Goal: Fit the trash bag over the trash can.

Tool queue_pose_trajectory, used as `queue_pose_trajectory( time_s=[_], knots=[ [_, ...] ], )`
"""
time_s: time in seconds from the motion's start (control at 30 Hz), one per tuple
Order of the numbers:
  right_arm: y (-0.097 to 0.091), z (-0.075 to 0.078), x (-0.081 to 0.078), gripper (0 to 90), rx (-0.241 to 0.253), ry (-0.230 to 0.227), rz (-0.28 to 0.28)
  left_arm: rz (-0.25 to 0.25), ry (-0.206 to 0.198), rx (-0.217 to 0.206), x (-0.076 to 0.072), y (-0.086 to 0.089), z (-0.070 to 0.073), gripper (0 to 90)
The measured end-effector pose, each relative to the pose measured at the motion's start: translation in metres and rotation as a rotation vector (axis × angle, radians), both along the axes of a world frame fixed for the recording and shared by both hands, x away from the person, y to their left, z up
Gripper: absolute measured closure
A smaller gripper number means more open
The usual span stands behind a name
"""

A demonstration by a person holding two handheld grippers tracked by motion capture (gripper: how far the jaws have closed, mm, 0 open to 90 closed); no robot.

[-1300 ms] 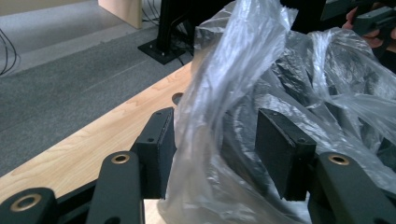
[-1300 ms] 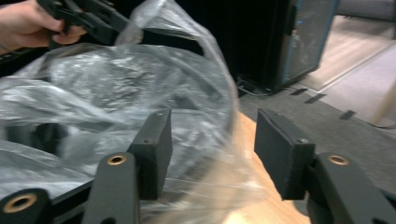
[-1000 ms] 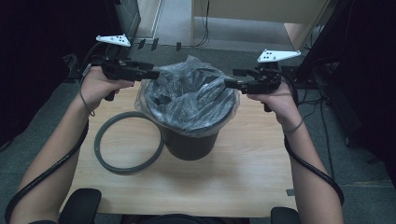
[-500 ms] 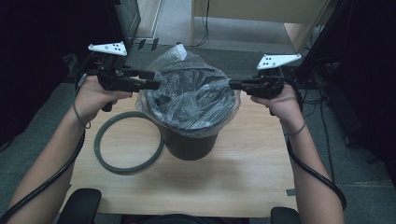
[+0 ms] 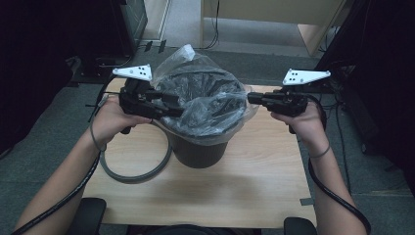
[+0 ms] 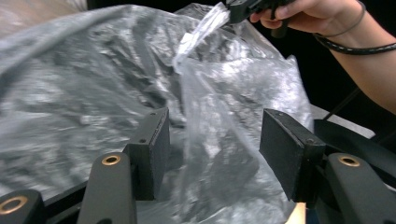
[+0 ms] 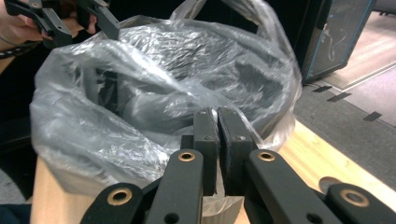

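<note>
The clear plastic bag [image 5: 210, 98] lines the dark bin [image 5: 198, 149], which stands near the middle of your tabletop [image 5: 244, 196], its film bunched over the rim. Your right hand-held gripper [image 5: 250, 98] has its jaws pressed together on the bag's edge at the bin's right side, film pinched between them. Your left hand-held gripper [image 5: 178, 110] sits at the left rim; its jaws have just been opening and stand apart, with film between them but not pressed. A grey ring [image 5: 132, 174] lies on the tabletop left of the bin.
</note>
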State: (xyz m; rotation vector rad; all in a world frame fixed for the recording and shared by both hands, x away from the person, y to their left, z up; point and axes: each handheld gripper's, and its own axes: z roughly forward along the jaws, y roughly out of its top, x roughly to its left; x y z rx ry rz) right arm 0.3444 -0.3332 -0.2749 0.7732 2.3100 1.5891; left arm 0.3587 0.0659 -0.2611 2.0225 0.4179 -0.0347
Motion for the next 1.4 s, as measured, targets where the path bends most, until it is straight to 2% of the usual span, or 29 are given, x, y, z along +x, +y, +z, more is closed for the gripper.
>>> queue_pose_trajectory(
  time_s=[0.13, 0.23, 0.27, 0.37, 0.43, 0.6, 0.7, 0.8, 0.9, 0.97, 1.03, 1.13, 1.23, 1.3, 1.37, 1.4],
  knots=[
    [0.002, -0.004, -0.009, 87.5, 0.000, 0.007, 0.037, -0.039, 0.020, 0.012, -0.008, -0.006, -0.004, 46.8],
    [0.004, -0.006, -0.014, 88.9, -0.015, 0.011, 0.064, -0.046, -0.018, 0.052, -0.018, -0.010, -0.005, 63.5],
    [0.005, -0.007, -0.016, 89.1, -0.020, 0.014, 0.080, -0.050, -0.015, 0.058, -0.020, -0.010, -0.004, 68.4],
    [0.007, -0.008, -0.018, 89.2, -0.035, 0.014, 0.105, -0.057, -0.027, 0.062, -0.026, -0.011, -0.003, 81.2],
    [0.007, -0.009, -0.019, 89.2, -0.036, 0.025, 0.123, -0.061, -0.028, 0.045, -0.030, -0.008, -0.002, 86.7],
    [0.005, -0.012, -0.022, 89.2, -0.043, 0.042, 0.149, -0.076, -0.043, 0.025, -0.042, -0.002, -0.004, 88.7],
    [0.006, -0.015, -0.023, 89.1, -0.075, 0.059, 0.166, -0.084, -0.034, 0.020, -0.049, 0.000, -0.008, 89.4],
    [0.007, -0.018, -0.025, 89.2, -0.089, 0.064, 0.192, -0.102, -0.030, 0.037, -0.054, 0.001, -0.014, 89.7],
    [0.010, -0.022, -0.025, 89.2, -0.132, 0.075, 0.198, -0.113, -0.030, 0.061, -0.056, 0.001, -0.023, 89.8],
    [0.013, -0.025, -0.023, 89.2, -0.150, 0.090, 0.210, -0.122, -0.010, 0.063, -0.055, 0.000, -0.028, 89.9],
    [0.017, -0.028, -0.023, 89.2, -0.164, 0.091, 0.226, -0.124, -0.010, 0.078, -0.055, -0.001, -0.034, 89.9],
    [0.025, -0.033, -0.022, 89.2, -0.217, 0.093, 0.239, -0.126, 0.001, 0.085, -0.053, -0.001, -0.041, 90.0],
    [0.030, -0.036, -0.020, 89.2, -0.233, 0.101, 0.252, -0.113, -0.006, 0.095, -0.051, 0.001, -0.046, 90.0],
    [0.031, -0.039, -0.018, 89.2, -0.235, 0.106, 0.256, -0.110, 0.013, 0.089, -0.048, 0.003, -0.050, 90.0],
    [0.033, -0.042, -0.017, 89.1, -0.248, 0.110, 0.264, -0.093, 0.013, 0.127, -0.047, 0.005, -0.056, 90.0],
    [0.034, -0.045, -0.016, 89.1, -0.270, 0.114, 0.257, -0.082, 0.011, 0.148, -0.046, 0.005, -0.061, 90.0]
  ],
)
